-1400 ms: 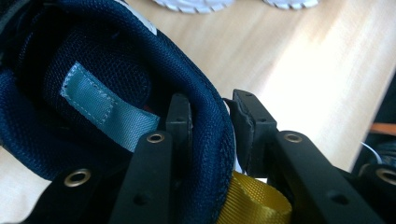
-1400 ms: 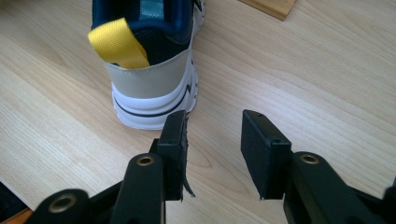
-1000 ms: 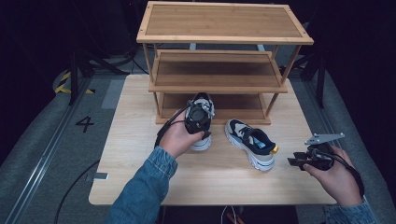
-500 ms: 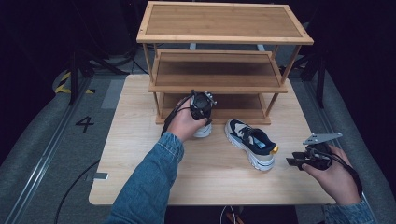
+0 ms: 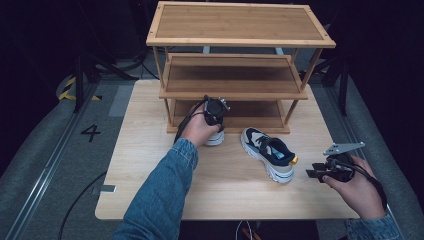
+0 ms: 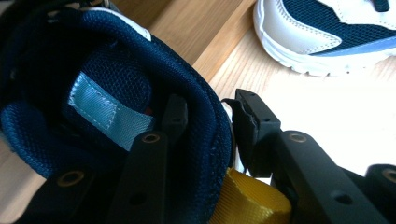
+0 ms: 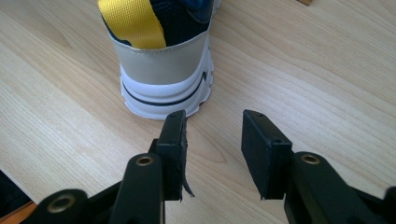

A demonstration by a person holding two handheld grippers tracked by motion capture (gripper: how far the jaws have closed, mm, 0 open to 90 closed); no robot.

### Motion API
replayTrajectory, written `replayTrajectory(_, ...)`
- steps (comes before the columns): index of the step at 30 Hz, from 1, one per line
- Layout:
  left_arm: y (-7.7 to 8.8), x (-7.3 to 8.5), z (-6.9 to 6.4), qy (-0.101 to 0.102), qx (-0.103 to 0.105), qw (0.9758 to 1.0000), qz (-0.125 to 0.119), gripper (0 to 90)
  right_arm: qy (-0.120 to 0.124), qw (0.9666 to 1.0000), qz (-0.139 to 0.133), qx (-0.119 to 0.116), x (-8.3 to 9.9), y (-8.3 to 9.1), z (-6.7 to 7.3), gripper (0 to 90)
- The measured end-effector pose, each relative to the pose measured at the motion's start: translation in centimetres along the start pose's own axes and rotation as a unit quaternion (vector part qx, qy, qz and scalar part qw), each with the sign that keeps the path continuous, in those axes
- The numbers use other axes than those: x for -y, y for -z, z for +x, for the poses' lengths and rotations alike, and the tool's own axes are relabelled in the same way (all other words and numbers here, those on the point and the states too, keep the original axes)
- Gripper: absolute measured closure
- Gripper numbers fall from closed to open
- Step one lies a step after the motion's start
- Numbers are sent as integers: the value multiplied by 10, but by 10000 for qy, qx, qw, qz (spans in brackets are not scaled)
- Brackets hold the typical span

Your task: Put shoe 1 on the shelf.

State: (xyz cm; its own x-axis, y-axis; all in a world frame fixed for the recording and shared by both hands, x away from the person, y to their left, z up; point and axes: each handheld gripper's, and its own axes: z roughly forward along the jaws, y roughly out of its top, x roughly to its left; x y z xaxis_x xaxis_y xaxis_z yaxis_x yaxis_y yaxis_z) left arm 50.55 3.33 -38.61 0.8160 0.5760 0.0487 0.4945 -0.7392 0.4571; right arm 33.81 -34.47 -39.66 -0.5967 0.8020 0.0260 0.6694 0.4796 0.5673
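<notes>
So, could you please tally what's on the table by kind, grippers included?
Navy-and-white sneakers with yellow heel tabs: 2, one gripped by its collar, one free on the table
Three-tier wooden shoe rack: 1
Black handheld grippers: 2, left, right
Total: 5

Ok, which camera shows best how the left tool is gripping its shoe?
The left gripper view: one jaw sits inside the shoe's padded collar, the other outside at the heel. The high view shows the left tool mostly hiding that shoe. The right gripper view faces the other shoe.
</notes>
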Motion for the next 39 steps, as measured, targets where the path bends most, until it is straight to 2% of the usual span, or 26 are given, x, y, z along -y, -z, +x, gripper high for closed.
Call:
replayTrajectory(4, -3, 0, -2, 69, -54, 10000, -7, 628, 30, 10000, -12, -5, -1, 0, 1, 614)
replayTrajectory(6, -2, -1, -3, 24, -128, 9999, -53, 609, 35, 10000, -13, -17, -1, 1, 1, 611)
replayTrajectory(7, -1, 0, -4, 9, -181, 9996, -209, 587, 36, 10000, -10, -21, -1, 1, 1, 610)
replayTrajectory(9, 4, -1, -7, -7, -231, 9992, -329, 456, 64, 10000, 3, -25, -1, 0, 1, 607)
replayTrajectory(13, 19, 2, -14, -78, -340, 9973, -649, 343, 83, 10000, 3, -23, -1, -1, 2, 601)
replayTrajectory(16, 31, 6, -22, -54, -336, 9963, -786, 330, 77, 10000, -16, -24, -1, 0, 2, 600)
replayTrajectory(19, 41, 11, -29, -147, -291, 9960, -838, 330, 70, 10000, -21, -19, -1, 0, 2, 599)
replayTrajectory(20, 45, 14, -32, -185, -207, 9959, -862, 331, 65, 10000, -20, -22, -1, 0, 2, 599)
replayTrajectory(24, 57, 22, -39, -180, -59, 9962, -855, 360, 65, 10000, -14, -31, -2, -1, 2, 598)
replayTrajectory(28, 64, 35, -43, -177, 181, 9967, -773, 470, 64, 10000, 13, -45, -2, -3, 3, 597)
replayTrajectory(29, 63, 40, -44, -171, 242, 9968, -748, 557, 69, 10000, 18, -56, -3, -3, 4, 597)
replayTrajectory(30, 62, 42, -44, -121, 283, 9971, -702, 595, 70, 10000, 21, -58, -3, -4, 4, 597)
replayTrajectory(32, 60, 45, -44, -42, 261, 9970, -729, 626, 75, 10000, 31, -53, -3, -4, 4, 597)
replayTrajectory(34, 55, 48, -42, 59, 309, 9972, -684, 715, 78, 9999, 26, -65, -3, -4, 5, 598)
replayTrajectory(39, 34, 55, -32, 326, 182, 9965, -751, 842, 82, 9999, 11, -57, -3, -4, 5, 603)
